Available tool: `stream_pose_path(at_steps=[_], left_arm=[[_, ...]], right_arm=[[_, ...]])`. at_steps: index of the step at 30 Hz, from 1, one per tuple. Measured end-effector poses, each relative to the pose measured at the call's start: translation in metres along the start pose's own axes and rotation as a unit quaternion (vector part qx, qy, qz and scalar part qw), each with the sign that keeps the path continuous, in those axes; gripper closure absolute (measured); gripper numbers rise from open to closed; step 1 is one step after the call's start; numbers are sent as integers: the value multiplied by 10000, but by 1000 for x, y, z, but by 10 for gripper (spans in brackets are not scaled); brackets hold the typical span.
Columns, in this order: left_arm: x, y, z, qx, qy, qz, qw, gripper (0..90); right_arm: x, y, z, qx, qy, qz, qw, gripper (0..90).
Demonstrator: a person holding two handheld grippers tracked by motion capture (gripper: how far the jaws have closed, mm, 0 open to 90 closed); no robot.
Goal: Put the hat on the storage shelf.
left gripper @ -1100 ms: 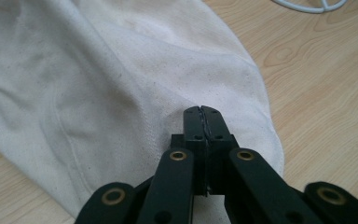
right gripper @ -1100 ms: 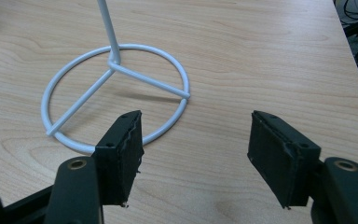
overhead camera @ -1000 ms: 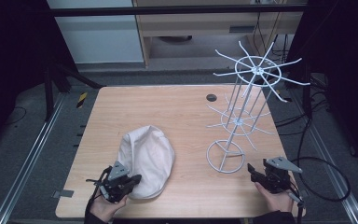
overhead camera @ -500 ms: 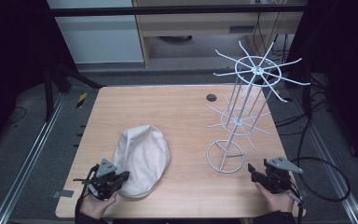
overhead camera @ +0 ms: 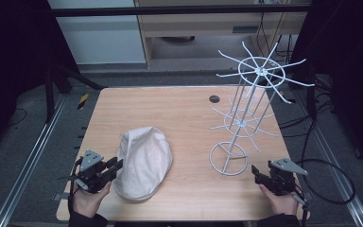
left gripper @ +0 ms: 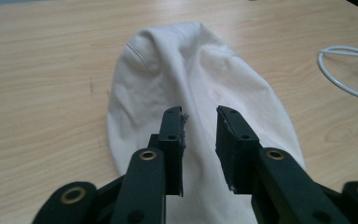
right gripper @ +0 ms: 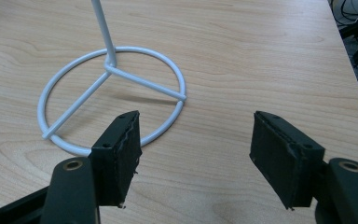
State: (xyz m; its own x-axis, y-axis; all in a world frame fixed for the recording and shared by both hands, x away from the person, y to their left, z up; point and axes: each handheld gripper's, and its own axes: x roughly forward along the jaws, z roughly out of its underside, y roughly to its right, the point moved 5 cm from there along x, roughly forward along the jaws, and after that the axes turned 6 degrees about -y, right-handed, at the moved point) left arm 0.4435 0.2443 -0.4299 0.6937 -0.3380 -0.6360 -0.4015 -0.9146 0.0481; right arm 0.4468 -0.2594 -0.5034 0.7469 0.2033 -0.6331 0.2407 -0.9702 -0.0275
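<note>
1. The table (overhead camera: 184, 113) is a pale wood-grain top, flat and smooth, with a small dark round disc (overhead camera: 214, 99) set near its far edge.

2. The rack (overhead camera: 250, 113) stands on the right half of the table: thin white-coated wire, a ring base with three spokes, a slim upright post and two tiers of arms that fan outward. It looks stiff but light, so a knock would likely tip or slide it.

3. The cap (overhead camera: 143, 163) lies flat on the near left part of the table, well apart from the rack. It is off-white woven cloth, soft and limp, with a seam and folds running along its crown. I judge it very light, not fragile, and apt to sag or fold when lifted. The near edge, where the cloth is doubled, looks like the firmest place to pinch; a grip on the loose crown would only gather fabric.

4. The left gripper (left gripper: 200, 135) hovers over the cap's near end. Its jaws have just been opening and now stand a little apart, with cloth below the gap and nothing pinched.

5. The right gripper (right gripper: 196, 154) sits near the rack's base ring, jaws wide apart, having just opened further, with nothing between them.
</note>
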Motion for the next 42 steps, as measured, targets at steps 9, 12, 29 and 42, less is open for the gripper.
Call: stream_pose_path(at_steps=[9,12,29,42], left_arm=[[10,-6,-13,22,-208,2,9998,556],[16,-7,-18,-16,-236,62,9997,519],[42,-15,-38,-105,-279,-130,9995,409],[58,-7,-25,7,-640,-99,9979,531]], right_arm=[[1,-1,0,-33,-45,45,10000,331],[2,0,0,-30,-64,43,10000,331],[1,0,-1,0,-33,43,10000,324],[2,-1,-1,-31,-93,10,10000,322]])
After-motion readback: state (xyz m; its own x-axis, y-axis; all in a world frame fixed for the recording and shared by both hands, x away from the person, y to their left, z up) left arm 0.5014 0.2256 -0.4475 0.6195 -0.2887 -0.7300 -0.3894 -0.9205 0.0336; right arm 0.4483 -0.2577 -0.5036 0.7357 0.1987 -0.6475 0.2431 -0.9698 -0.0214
